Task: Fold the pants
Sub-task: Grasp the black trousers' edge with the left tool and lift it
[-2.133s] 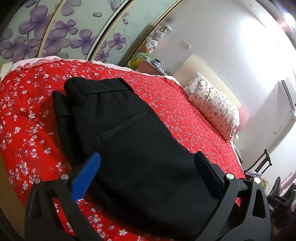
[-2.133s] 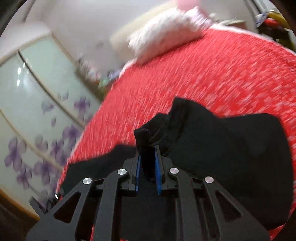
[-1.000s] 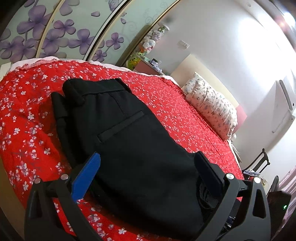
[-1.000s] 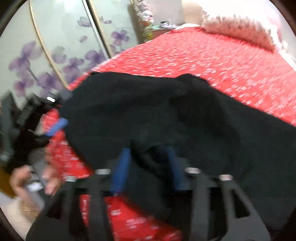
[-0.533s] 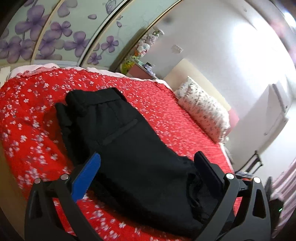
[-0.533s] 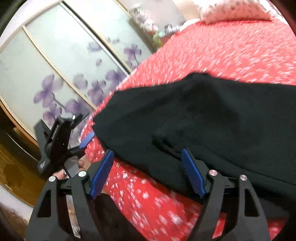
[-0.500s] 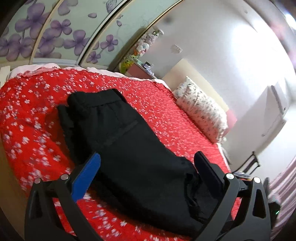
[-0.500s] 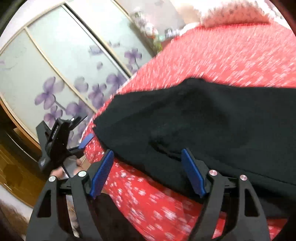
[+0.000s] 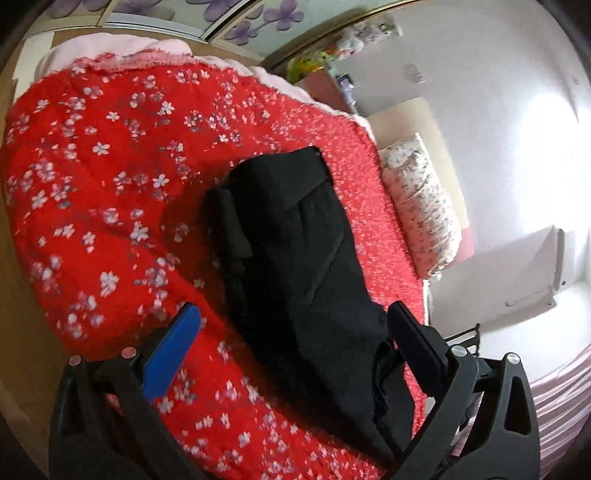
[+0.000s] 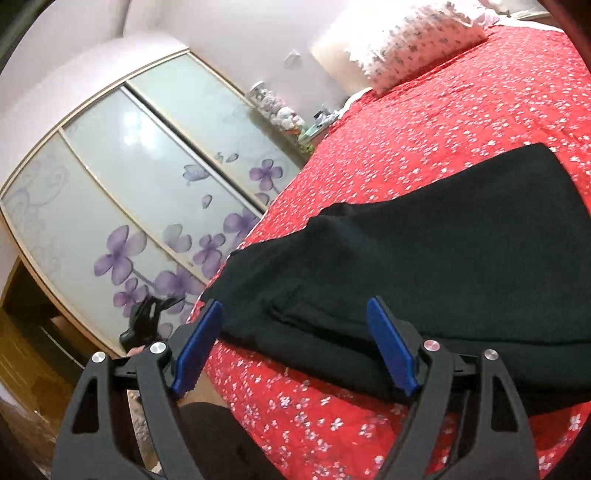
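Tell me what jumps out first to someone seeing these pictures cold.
The black pants lie folded in a long dark block on the bright red flowered bedspread, near its closer edge. Both grippers, left and right, stand open in front of the pants with nothing between their pads. Behind the bed, sliding wardrobe doors printed with purple flowers fill the wall.

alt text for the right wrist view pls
Black pants lie folded on a red floral bedspread, just beyond the open right claw, which holds nothing. Behind are flower-printed sliding doors and a pillow.
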Tool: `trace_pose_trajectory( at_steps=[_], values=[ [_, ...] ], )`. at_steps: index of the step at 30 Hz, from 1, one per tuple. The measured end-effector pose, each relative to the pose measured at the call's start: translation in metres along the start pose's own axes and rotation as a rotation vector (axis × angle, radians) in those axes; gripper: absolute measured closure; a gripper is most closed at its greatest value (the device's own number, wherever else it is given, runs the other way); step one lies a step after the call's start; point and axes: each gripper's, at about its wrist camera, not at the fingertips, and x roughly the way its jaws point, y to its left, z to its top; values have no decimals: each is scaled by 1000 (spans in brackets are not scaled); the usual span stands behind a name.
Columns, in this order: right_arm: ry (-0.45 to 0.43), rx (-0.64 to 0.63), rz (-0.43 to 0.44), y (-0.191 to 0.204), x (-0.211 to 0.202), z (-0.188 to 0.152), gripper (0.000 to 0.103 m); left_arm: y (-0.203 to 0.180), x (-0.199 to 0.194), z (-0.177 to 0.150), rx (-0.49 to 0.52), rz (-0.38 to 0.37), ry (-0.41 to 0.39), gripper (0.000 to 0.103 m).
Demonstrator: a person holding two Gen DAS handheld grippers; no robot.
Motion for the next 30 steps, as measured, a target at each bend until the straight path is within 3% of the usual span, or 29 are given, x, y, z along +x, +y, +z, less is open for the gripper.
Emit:
trace_pose_trajectory(
  at_steps=[3,9,11,16,18,22,26,30],
  values=[
    [24,-14,7,4,8,-1,21,-1,14,11,-1,47,9,2],
    [48,-40,-2,5,10,-2,21,-7,31,30,-17,38,30,7],
    [51,-36,-1,5,11,-3,11,-17,33,32,2,54,42,7],
    [42,-36,21,5,12,-3,7,-56,20,28,193,-38,12,9],
    [45,-38,27,6,13,-2,7,-60,22,30,221,-35,6,9],
    [52,-42,32,9,14,-2,7,-44,42,34,143,41,32,9],
    [50,-45,35,9,12,-1,7,-23,62,34,53,51,58,21],
    [44,-39,35,6,9,-1,7,-29,66,33,69,79,25,28]
  ],
)
